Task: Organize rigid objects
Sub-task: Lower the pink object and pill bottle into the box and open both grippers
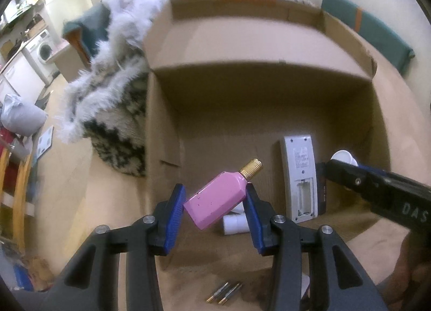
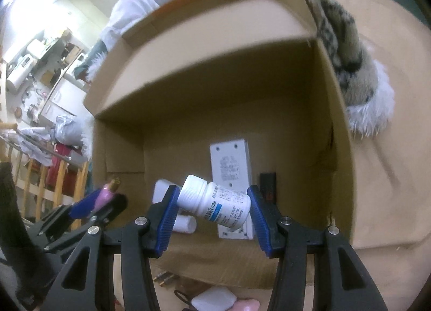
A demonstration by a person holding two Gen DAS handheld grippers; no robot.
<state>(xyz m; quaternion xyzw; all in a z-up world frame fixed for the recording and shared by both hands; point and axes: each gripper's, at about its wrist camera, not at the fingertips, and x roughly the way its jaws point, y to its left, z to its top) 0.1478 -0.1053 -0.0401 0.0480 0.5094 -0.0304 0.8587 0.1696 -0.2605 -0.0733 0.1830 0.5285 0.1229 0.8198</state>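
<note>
Left gripper point(image 1: 215, 203): clamped on a pink bottle point(image 1: 215, 199) with a gold cap; the blue pads press its two sides, and it hangs tilted above the near edge of the cardboard box point(image 1: 242, 41).
Right gripper point(image 2: 212, 204): clamped on a white pill bottle point(image 2: 215, 201) with a blue label band, tilted, cap to the upper left, held over the box's open top.
Box: open and brown, with one flap folded inward at the far side.
Inside the box: a white remote point(image 2: 231, 165) lies back-side up with its battery bay uncovered; a dark slim object point(image 2: 268, 184) lies just beside it; a small white cylinder point(image 1: 234, 223) lies on the floor of the box, below the pink bottle.
Around the box: fluffy white and patterned fabric point(image 1: 107, 95) is heaped against its far and side walls.
In the way: nothing lies between either held bottle and the box floor apart from the items already there.
Left view only: two small brass-tipped metal pieces point(image 1: 225, 293) on the surface in front of the box, and the right gripper's dark arm entering from the right.
Right view only: a white pouch-like object point(image 2: 214, 300) at the bottom edge, and the left gripper with its pink bottle seen from the side at lower left.
</note>
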